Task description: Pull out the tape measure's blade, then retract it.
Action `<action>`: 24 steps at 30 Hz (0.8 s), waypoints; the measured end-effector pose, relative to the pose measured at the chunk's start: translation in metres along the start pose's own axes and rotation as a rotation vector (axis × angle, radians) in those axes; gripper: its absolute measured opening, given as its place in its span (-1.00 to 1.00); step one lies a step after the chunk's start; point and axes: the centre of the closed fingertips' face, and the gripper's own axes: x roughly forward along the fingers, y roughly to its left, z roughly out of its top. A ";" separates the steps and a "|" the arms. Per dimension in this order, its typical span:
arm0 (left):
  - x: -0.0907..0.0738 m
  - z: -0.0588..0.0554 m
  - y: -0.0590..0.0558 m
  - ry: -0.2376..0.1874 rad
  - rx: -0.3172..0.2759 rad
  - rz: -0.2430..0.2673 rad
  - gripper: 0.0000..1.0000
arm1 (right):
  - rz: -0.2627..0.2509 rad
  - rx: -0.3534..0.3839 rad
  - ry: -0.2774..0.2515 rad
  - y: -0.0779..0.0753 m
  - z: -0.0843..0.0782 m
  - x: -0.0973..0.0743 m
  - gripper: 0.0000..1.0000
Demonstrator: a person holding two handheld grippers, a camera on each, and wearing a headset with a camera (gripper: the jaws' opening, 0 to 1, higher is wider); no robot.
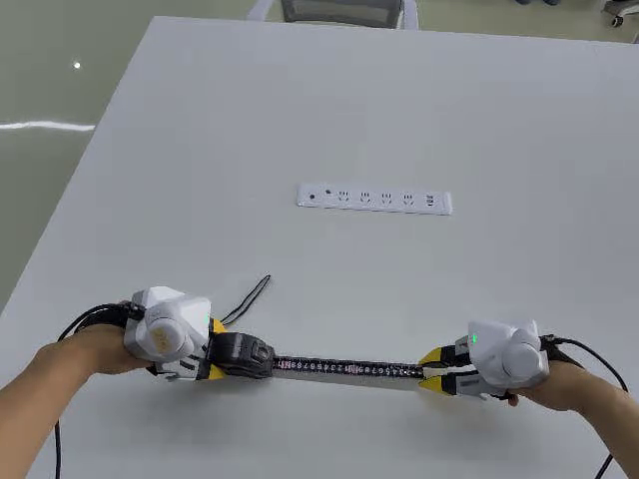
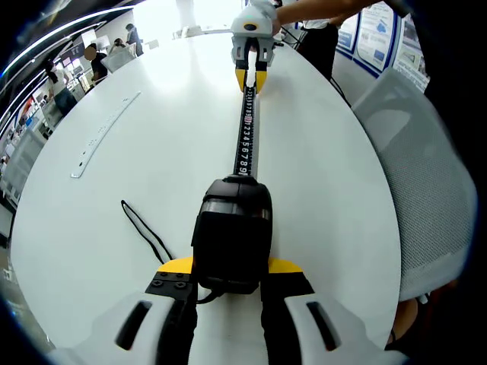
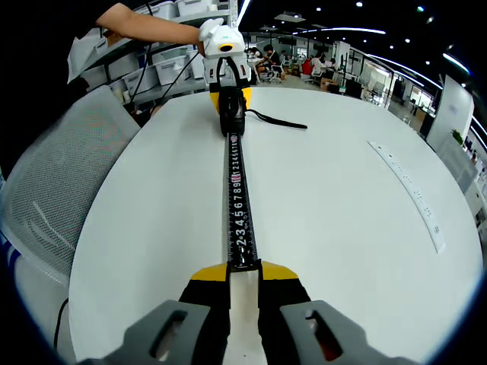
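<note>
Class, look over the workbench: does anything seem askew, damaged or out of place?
Nothing stands out. The blade runs straight and flat from the tape measure case in the left gripper to the right gripper; the power strip lies flat, apart from them.

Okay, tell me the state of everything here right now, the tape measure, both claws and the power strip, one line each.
Case: clamped in the left claw.
Blade: pulled out, straight between the two claws.
Strap: lying loose beside the case.
Left claw: shut on the case.
Right claw: shut on the blade's end.
Power strip: lying flat, nothing plugged in.
</note>
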 end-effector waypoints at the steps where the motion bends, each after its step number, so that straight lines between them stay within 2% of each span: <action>1: 0.000 0.000 0.000 0.001 0.000 0.000 -0.45 | -0.001 0.001 0.001 0.000 -0.001 0.000 -0.79; 14: 0.001 0.000 0.000 0.005 0.005 0.000 -0.44 | -0.006 0.007 0.012 -0.001 -0.005 -0.002 -0.78; 24: 0.004 0.004 0.001 0.008 0.006 -0.001 -0.44 | -0.001 0.000 0.049 0.002 -0.012 0.005 -0.76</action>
